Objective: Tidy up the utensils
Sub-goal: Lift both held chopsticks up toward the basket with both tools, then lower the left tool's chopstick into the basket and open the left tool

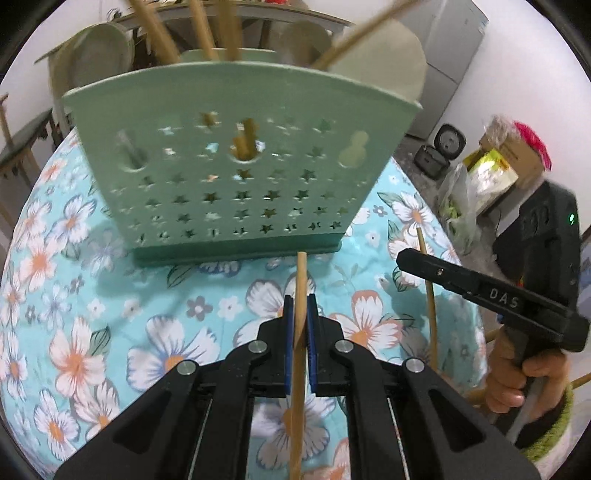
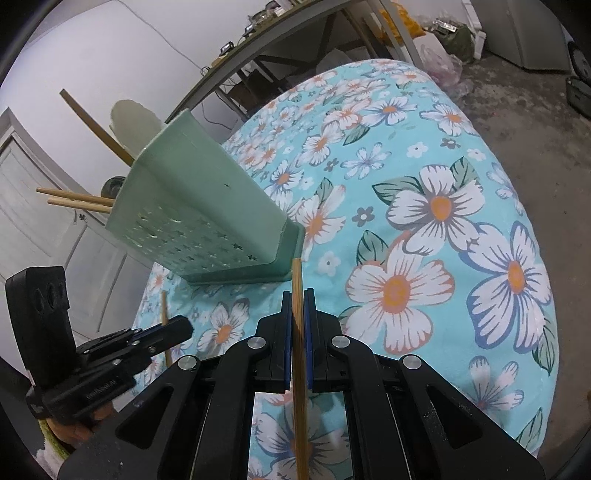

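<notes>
Left gripper (image 1: 300, 314) jaws clamped on a wooden chopstick (image 1: 300, 280); right gripper (image 2: 298, 310) jaws clamped on a second chopstick (image 2: 297, 291). Both held above the floral tablecloth (image 2: 461, 206), tips just short of the green utensil holder (image 1: 236, 162), which stands mid-table with several chopsticks (image 1: 201, 29) inside.

The left claw (image 1: 301, 321) and right claw (image 2: 298, 317) both angle downward, blue pads pinched nearly together.

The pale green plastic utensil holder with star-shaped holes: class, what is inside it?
Inside the pale green plastic utensil holder, several wooden chopsticks stick out above its rim. Their lower ends are mostly hidden by its wall.
</notes>
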Motion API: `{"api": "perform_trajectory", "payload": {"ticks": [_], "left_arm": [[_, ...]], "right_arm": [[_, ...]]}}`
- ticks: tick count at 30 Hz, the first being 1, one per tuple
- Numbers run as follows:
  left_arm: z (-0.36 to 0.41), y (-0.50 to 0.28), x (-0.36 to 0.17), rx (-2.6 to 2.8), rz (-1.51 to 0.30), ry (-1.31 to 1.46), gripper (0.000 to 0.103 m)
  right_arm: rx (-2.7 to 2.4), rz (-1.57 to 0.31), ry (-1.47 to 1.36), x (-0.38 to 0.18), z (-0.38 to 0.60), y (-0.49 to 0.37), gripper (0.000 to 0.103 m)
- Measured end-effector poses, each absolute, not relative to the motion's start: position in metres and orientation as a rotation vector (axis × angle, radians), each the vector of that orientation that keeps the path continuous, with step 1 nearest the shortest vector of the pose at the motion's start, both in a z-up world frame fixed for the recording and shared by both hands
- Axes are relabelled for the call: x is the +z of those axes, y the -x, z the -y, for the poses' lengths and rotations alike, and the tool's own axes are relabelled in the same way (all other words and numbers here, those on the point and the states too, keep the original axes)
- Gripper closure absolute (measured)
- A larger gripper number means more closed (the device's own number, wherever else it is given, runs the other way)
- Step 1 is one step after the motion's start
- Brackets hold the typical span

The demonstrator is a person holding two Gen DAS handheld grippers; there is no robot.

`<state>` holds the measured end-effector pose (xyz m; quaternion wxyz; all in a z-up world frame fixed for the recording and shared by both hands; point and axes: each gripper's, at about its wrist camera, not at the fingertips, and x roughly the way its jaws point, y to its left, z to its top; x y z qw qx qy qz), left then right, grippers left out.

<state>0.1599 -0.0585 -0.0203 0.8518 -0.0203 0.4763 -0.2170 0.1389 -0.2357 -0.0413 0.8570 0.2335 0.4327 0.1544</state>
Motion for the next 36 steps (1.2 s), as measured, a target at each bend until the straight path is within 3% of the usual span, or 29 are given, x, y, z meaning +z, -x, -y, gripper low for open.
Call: {"api": "perform_trajectory", "payload": {"ticks": [11,28,36], "left_arm": [[0.021,-0.13,0.041,-0.436,-0.863,0.075,0.098],[-0.004,-0.126,0.197,-0.346,-0.304,0.157,0.098],[0.002,-0.149,0.216,-0.293,-0.155,0.192,0.098]], "right_arm": [[0.367,-0.891,-0.467,-0.03,0.222,-0.138,0.099],[0.409,-0.92,-0.449,-0.034,0.204,-0.139,0.099],[0.41,-0.927,-0.456,-0.037,0.204,-0.143,0.099]]}}
